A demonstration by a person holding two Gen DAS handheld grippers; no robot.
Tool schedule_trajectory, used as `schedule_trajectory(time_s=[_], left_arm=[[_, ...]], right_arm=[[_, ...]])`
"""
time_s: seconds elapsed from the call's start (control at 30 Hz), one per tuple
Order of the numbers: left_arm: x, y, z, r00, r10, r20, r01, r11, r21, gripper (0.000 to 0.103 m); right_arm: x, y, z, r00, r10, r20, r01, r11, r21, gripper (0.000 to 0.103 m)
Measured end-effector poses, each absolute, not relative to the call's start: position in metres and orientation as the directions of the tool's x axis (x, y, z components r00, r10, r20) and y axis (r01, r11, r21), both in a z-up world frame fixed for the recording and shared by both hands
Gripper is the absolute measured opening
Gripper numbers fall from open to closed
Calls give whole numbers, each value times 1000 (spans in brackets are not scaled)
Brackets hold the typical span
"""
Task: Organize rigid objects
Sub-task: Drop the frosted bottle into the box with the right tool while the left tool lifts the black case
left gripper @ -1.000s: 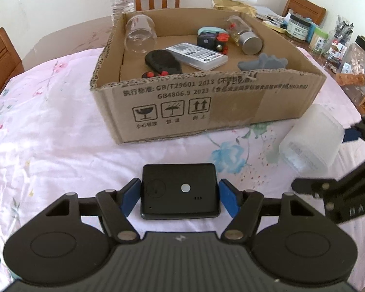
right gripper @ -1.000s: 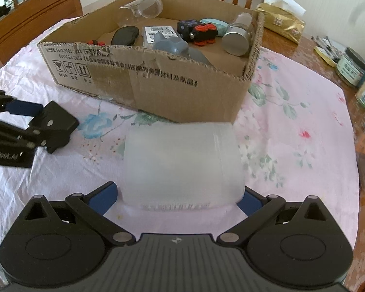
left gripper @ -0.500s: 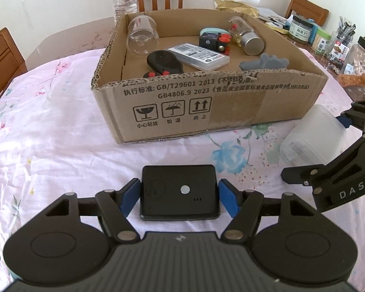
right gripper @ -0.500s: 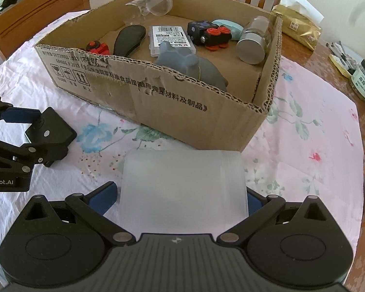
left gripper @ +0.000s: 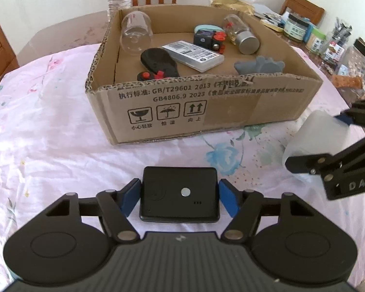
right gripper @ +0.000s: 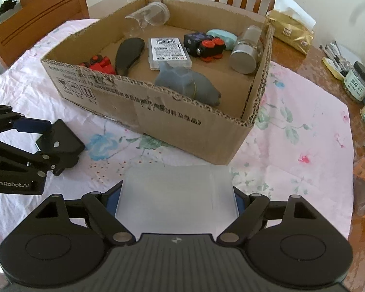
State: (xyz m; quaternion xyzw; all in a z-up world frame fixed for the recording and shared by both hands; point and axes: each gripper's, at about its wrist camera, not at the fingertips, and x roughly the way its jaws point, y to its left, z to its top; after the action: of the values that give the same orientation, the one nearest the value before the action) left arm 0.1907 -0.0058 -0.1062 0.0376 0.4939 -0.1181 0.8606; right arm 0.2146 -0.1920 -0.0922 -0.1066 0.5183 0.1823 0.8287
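Both grabs look basically done here. The left gripper [left gripper: 180, 197] has its fingers clamped on the flat black box [left gripper: 179, 193], which sits low over the flowery surface [left gripper: 48, 133]. The right gripper [right gripper: 176, 196] has just been closing, and its fingers now press the sides of the frosted plastic tub [right gripper: 175, 194], right in front of the cardboard box [right gripper: 172, 119]. I'd guess next comes lifting both over the near wall and dropping them into free spots inside.

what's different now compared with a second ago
The right gripper has just been closing: its jaws now press the sides of the frosted plastic container. The left gripper stays around the black box. The cardboard box and its contents are unchanged.
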Motion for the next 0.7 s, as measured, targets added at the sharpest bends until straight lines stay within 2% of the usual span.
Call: schedule_trajectory(time_s=[0.37,0.53,0.7], left_arm=[[180,0,-54,490,-227,-842,378,925,-30,69],[182,2,-29,510,-255,-821,391,920,-43,69],[190,1,-8,559,-261,-787,388,921,-30,69]], right_arm=[[213,-206,-34,451,253,-856,-468,884,15,86],[238,-209,-9,502,286,-817,-465,885,24,86],[281,-201,-8,522,288,-803,-453,891,25,86]])
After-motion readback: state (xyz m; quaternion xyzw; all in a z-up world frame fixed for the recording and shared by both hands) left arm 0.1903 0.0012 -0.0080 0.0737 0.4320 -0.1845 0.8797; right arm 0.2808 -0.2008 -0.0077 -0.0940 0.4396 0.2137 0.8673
